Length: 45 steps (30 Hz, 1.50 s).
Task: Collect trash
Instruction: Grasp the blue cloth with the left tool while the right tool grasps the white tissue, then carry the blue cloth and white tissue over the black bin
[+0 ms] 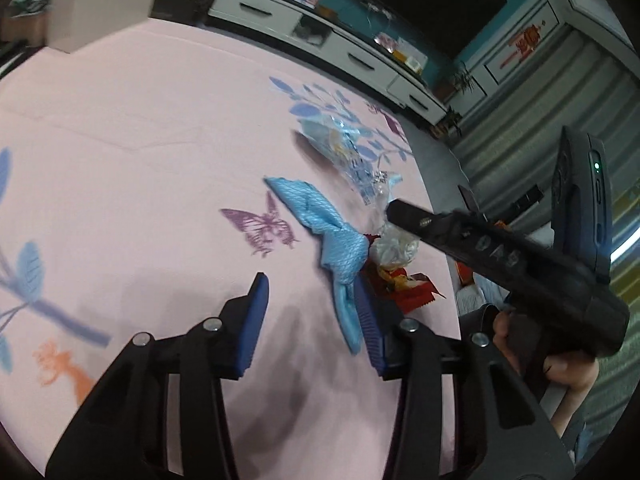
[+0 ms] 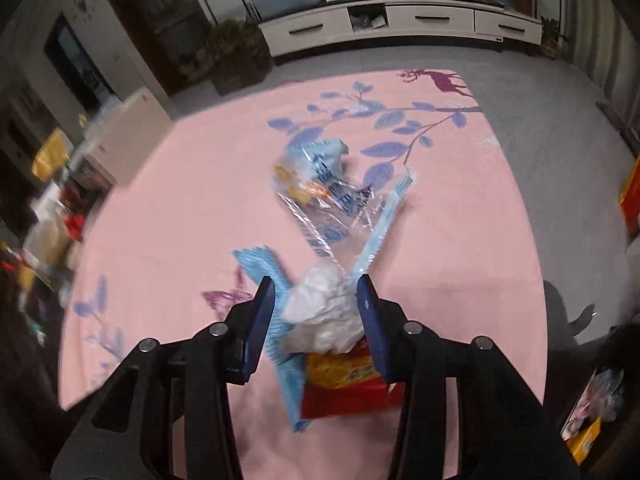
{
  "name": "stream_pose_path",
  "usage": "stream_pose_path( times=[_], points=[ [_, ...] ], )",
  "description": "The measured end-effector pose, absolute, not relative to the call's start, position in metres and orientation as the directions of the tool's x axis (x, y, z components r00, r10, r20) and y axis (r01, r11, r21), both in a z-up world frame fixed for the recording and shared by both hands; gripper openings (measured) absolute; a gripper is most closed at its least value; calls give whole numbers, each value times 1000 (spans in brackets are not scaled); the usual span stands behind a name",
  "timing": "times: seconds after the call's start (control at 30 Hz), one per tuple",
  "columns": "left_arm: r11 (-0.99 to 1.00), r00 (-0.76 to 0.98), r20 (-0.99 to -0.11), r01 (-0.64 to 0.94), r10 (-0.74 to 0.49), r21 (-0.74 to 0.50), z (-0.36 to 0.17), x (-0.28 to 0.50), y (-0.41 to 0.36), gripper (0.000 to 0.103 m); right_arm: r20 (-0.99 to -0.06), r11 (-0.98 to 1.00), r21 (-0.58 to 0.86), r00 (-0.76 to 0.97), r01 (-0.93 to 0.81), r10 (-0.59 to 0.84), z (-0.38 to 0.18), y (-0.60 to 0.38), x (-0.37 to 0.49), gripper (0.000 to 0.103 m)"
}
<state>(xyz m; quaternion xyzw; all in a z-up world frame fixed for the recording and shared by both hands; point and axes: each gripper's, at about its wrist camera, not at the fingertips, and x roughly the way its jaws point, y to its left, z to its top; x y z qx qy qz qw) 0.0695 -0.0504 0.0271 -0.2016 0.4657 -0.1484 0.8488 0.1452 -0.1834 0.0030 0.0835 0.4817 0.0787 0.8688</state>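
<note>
Trash lies in a heap on the pink printed tablecloth (image 1: 120, 152) (image 2: 460, 248). In it are a white crumpled wad (image 2: 324, 312) (image 1: 394, 250), a blue wrapper (image 1: 320, 220) (image 2: 266, 268), a red and yellow packet (image 2: 344, 384) (image 1: 404, 290) and a clear printed bag (image 2: 320, 196) (image 1: 344, 148). My right gripper (image 2: 316, 308) straddles the white wad, which nearly fills the gap between its pads; I see no squeeze, so it counts as open. My left gripper (image 1: 312, 308) is open over bare cloth, the blue wrapper's tail lying along its right finger (image 1: 366, 320). The right gripper's black body (image 1: 500, 256) reaches in beside it.
A hand (image 1: 560, 364) holds the right gripper past the table's right edge. A pale box (image 2: 132, 140) (image 1: 100, 0) stands at the far left of the table. Beyond are potted plants (image 2: 236, 60) and a white TV cabinet (image 2: 400, 20). Grey floor runs along the right.
</note>
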Motion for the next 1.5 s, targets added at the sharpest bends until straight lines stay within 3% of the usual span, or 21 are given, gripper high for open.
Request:
stream_pose_path(
  times=[0.07, 0.17, 0.33, 0.6, 0.7, 0.73, 0.87, 1.3, 1.5],
  points=[
    [893, 513, -754, 58, -411, -447, 22, 78, -58, 44, -833, 976, 213, 512, -52, 210, -5, -186, 147, 24],
    [897, 503, -763, 58, -406, -439, 17, 87, -65, 44, -815, 952, 306, 508, -32, 279, -6, -204, 145, 19],
    [898, 503, -763, 68, -407, -434, 19, 97, -77, 52, -739, 891, 452, 544, -40, 399, 16, -227, 133, 19],
    [906, 475, -786, 60, -394, -418, 5, 121, -98, 52, -650, 897, 440, 680, -28, 340, 66, -257, 99, 19],
    [912, 487, -784, 68, -385, -405, 2, 122, -102, 41, -620, 895, 446, 714, -21, 326, 79, -266, 90, 19],
    [906, 478, -783, 71, -397, -416, 1, 123, -104, 32, -615, 893, 449, 718, -21, 326, 81, -267, 89, 19],
    [912, 497, -781, 54, -377, -406, 2, 116, -101, 31, -603, 894, 448, 728, -31, 327, 89, -270, 81, 19],
    [898, 646, -673, 45, -360, -438, 70, 3, -46, 31, -573, 901, 422, 740, -101, 352, 96, -240, 20, 19],
    [906, 653, -687, -1, -320, -423, 54, -39, -41, 31, -597, 858, 502, 676, -105, 431, 62, -228, -3, 19]
  ],
)
